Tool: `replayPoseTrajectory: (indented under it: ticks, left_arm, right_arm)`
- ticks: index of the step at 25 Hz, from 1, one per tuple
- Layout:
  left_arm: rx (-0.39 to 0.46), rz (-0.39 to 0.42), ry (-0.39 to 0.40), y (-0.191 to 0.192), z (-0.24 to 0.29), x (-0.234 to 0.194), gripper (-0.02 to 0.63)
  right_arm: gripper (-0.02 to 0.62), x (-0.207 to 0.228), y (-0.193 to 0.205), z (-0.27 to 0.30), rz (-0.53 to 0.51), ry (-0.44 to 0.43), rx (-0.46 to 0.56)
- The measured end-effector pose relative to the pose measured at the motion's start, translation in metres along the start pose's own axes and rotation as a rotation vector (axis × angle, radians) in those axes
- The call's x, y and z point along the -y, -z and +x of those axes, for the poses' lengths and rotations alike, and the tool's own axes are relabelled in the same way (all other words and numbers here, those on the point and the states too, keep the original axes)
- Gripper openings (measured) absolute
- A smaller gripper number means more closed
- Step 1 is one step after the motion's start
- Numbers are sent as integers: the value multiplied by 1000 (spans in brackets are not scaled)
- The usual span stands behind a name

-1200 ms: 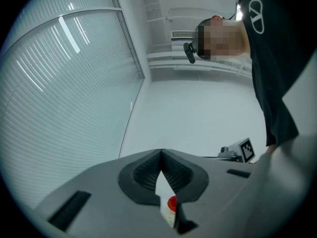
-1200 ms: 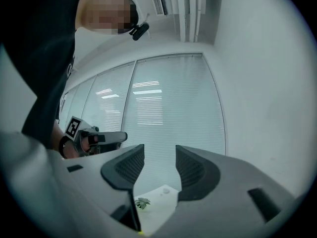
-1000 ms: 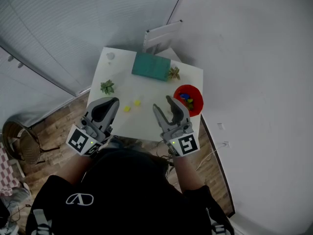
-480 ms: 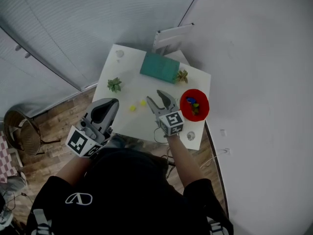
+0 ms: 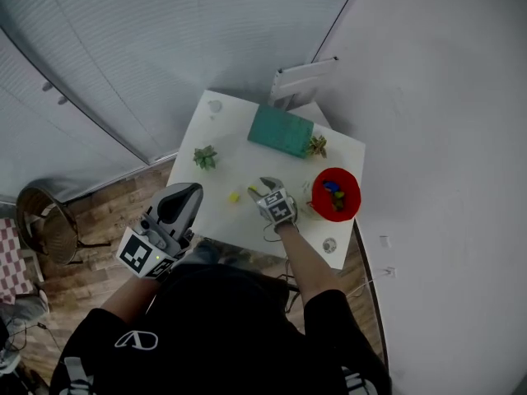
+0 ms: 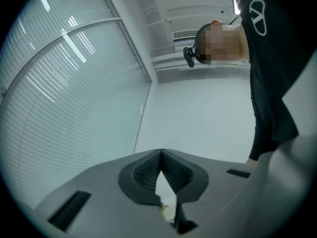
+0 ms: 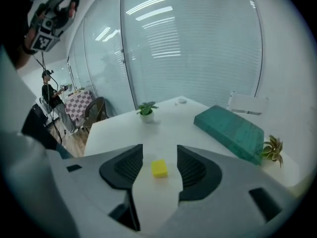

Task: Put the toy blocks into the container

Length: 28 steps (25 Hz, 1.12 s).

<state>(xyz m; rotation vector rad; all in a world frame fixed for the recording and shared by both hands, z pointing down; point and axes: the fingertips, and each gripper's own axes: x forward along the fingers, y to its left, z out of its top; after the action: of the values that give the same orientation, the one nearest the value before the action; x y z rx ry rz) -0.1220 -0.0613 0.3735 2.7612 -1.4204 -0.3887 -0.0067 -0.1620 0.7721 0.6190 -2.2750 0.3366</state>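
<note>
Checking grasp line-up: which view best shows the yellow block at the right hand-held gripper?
Right gripper view: yellow block sits large between the apart jaws. Head view: at most a tiny speck. Left gripper view: absent.

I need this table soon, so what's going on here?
A person is putting toy blocks from the white table into a red bowl, using a gripper in each hand. The right gripper has its jaws apart on either side of a yellow block, not gripping it. A second yellow block lies nearby. The left gripper is shut and empty, held near the table's edge.
</note>
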Motion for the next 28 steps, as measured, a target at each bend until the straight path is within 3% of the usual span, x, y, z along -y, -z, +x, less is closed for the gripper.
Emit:
replayPoseTrajectory:
  ticks: [6,13,18,23,28]
  left_arm:
    - [14,11,-30,-7,-2,-2,5]
    - [-43,-8,-40,13,-15,-4,5]
    - [-72,-17,-46,22,-20,-5,5]
    - [-70,-18,-43,21,-19,-5,5]
    - [-50,-19,-23,17,-13,-4,5]
  right_arm:
    - [227,-5,42,35,-103,-66,-204]
    - [221,-8,55,56,-197,-104,-320]
    - [155,-5,58,63,-222,-100,-350]
    - [150,-7,54,62,-220,-106,-351]
    - [150,-7,25,41,-211,-91,-249]
